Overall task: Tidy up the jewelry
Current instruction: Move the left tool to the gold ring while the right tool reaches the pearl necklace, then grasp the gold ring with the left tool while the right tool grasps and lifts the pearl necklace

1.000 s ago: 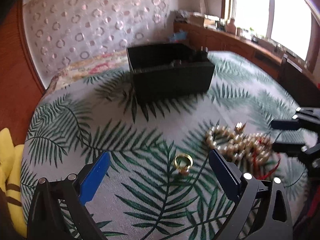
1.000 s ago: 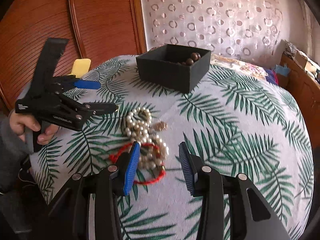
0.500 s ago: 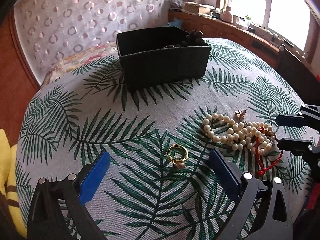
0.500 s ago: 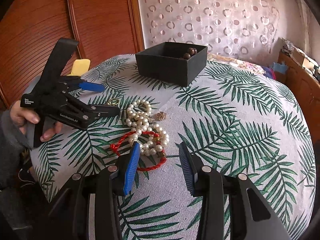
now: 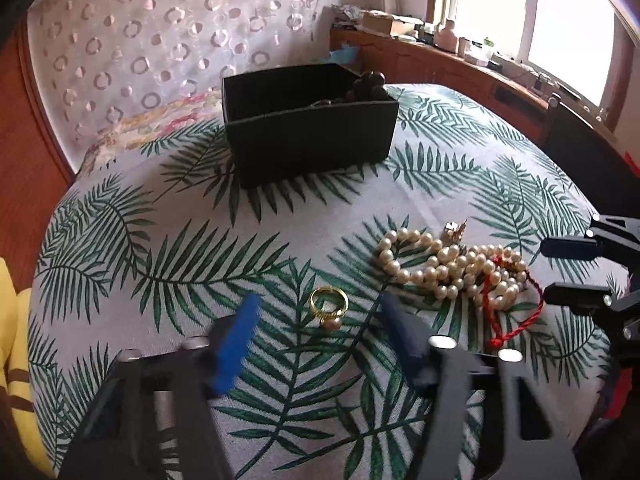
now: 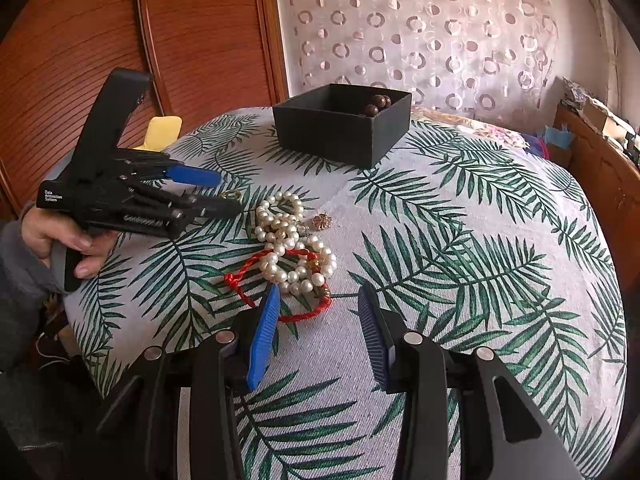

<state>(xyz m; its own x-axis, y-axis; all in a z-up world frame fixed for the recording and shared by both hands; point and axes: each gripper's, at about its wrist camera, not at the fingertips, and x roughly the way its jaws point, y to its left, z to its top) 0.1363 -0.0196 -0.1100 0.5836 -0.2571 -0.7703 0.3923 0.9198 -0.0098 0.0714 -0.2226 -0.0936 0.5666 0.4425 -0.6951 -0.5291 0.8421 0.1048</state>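
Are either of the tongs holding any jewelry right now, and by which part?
Nothing is held. The left tongs have just been closing around the gold ring, pads not touching it. The right tongs stand open by the pearl necklace.

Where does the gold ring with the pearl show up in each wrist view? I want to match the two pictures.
Left wrist view: the gold ring lies on the leaf-print cloth, low centre, between the closing left tongs, untouched.
Right wrist view: only a sliver of it shows at middle left, beside the tip of the left tongs.
Shared landmark: the black box, at the far side of the table in both.
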